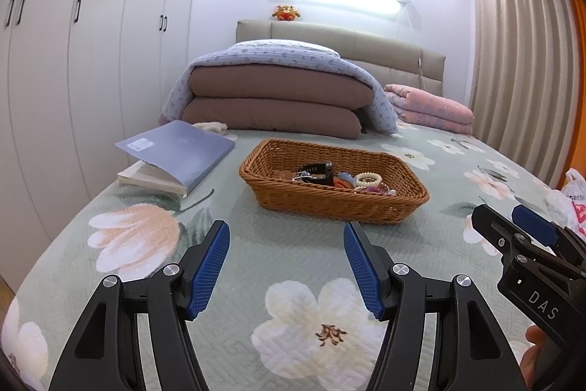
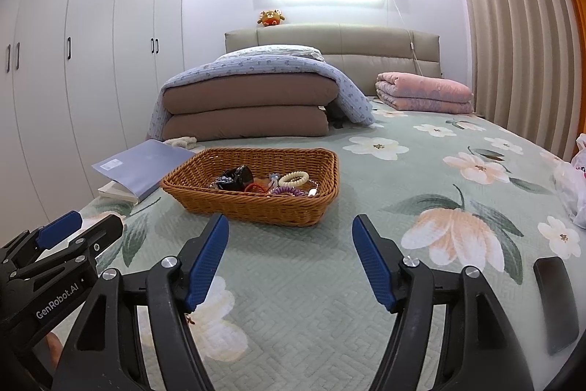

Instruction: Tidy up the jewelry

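Note:
A brown wicker basket (image 1: 331, 204) (image 2: 252, 204) sits on the floral bedspread ahead of both grippers. Inside lie a black watch (image 1: 315, 168) (image 2: 236, 177), a cream bead bracelet (image 1: 368, 179) (image 2: 294, 178), a purple coil band (image 2: 289, 191) and other small pieces. My left gripper (image 1: 286, 237) hovers over the bedspread short of the basket, open with nothing between its blue pads. My right gripper (image 2: 290, 229) is open too and holds nothing, just short of the basket's near wall. Each gripper shows at the edge of the other's view, the right gripper (image 1: 512, 218) and the left gripper (image 2: 89, 222).
A blue book (image 1: 175, 151) (image 2: 141, 167) lies left of the basket. Folded brown and blue bedding (image 1: 278, 90) and a pink quilt (image 1: 428, 105) are stacked by the headboard. A black flat object (image 2: 555, 303) rests at the right, a plastic bag (image 2: 575, 182) beyond it. Wardrobes line the left.

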The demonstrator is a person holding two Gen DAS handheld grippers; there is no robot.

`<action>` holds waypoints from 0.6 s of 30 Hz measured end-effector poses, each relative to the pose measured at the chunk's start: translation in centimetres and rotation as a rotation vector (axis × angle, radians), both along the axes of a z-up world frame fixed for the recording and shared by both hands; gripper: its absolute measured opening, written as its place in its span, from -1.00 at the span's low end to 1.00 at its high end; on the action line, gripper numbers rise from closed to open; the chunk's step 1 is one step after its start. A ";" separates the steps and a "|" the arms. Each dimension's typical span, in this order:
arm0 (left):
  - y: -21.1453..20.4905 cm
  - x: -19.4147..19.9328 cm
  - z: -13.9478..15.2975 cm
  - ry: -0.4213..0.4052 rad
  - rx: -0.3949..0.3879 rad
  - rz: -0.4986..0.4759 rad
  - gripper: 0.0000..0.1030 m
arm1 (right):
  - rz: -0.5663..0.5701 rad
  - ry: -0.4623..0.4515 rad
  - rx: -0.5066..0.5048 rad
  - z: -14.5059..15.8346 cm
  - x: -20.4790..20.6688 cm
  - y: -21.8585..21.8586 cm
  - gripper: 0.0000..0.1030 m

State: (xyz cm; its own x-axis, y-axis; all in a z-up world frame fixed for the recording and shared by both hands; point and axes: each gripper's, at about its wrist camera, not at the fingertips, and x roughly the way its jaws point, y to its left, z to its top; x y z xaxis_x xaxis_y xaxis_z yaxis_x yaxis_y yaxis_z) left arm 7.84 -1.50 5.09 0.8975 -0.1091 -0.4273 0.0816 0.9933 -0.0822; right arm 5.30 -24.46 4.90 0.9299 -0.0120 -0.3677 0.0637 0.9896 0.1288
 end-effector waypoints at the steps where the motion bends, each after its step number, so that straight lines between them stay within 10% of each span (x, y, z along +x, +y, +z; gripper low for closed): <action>1: 0.0 0.0 0.0 0.000 0.000 -0.001 0.29 | 0.000 0.000 0.000 0.0 0.0 0.0 0.40; 18: -0.2 0.1 -0.2 0.002 0.015 0.001 0.29 | 0.006 0.009 0.001 -0.3 0.1 0.3 0.41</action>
State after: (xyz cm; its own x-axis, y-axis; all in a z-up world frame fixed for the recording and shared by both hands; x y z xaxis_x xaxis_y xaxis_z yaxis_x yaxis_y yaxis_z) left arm 7.93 -1.67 4.93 0.8969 -0.1017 -0.4303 0.0804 0.9945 -0.0674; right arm 5.41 -24.18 4.57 0.9267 -0.0059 -0.3758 0.0588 0.9898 0.1295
